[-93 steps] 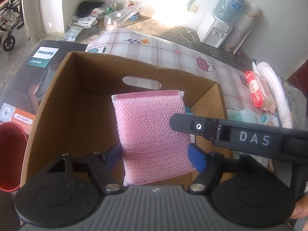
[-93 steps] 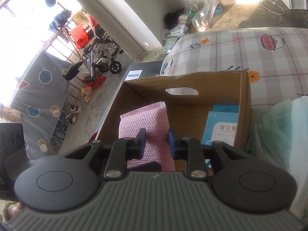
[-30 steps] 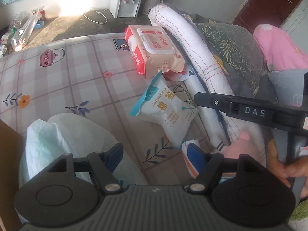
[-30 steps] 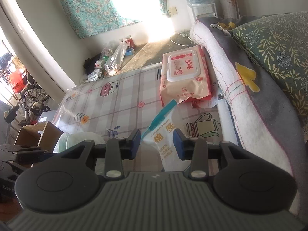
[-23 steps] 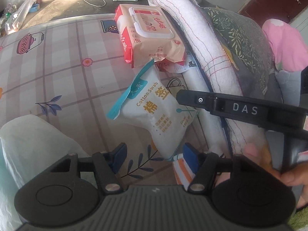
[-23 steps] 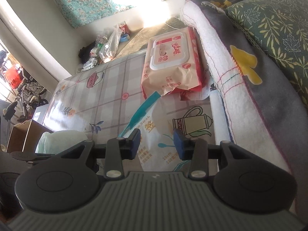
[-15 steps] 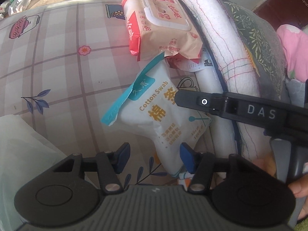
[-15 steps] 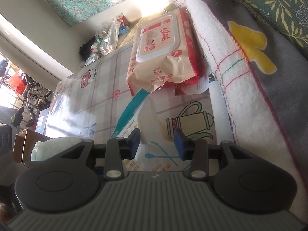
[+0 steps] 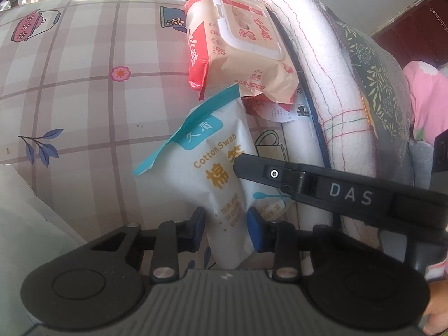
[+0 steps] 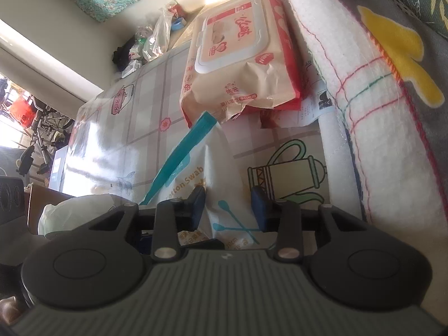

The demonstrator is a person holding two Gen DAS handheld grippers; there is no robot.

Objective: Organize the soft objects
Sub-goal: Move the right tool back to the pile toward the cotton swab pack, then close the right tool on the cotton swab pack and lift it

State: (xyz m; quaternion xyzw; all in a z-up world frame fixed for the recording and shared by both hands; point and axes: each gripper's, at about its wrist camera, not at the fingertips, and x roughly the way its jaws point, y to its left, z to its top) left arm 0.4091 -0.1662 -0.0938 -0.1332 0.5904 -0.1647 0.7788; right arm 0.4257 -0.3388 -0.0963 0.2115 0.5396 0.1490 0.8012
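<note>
The white, teal-edged cotton swab pouch [image 9: 224, 173] lies on the checked cloth just below the peach wet-wipes pack [image 9: 240, 42], not yet stowed. The left gripper [image 9: 225, 228] has just narrowed, pinching the pouch's near end; the right gripper [image 10: 228, 205], also closing, straddles it, contact unclear. The wipes remain.

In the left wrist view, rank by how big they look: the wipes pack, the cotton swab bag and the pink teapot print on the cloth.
1. cotton swab bag and wipes pack: they look about alike. The bag lies nearer the camera, so I won't rank them.
2. pink teapot print: clearly smallest.
</note>
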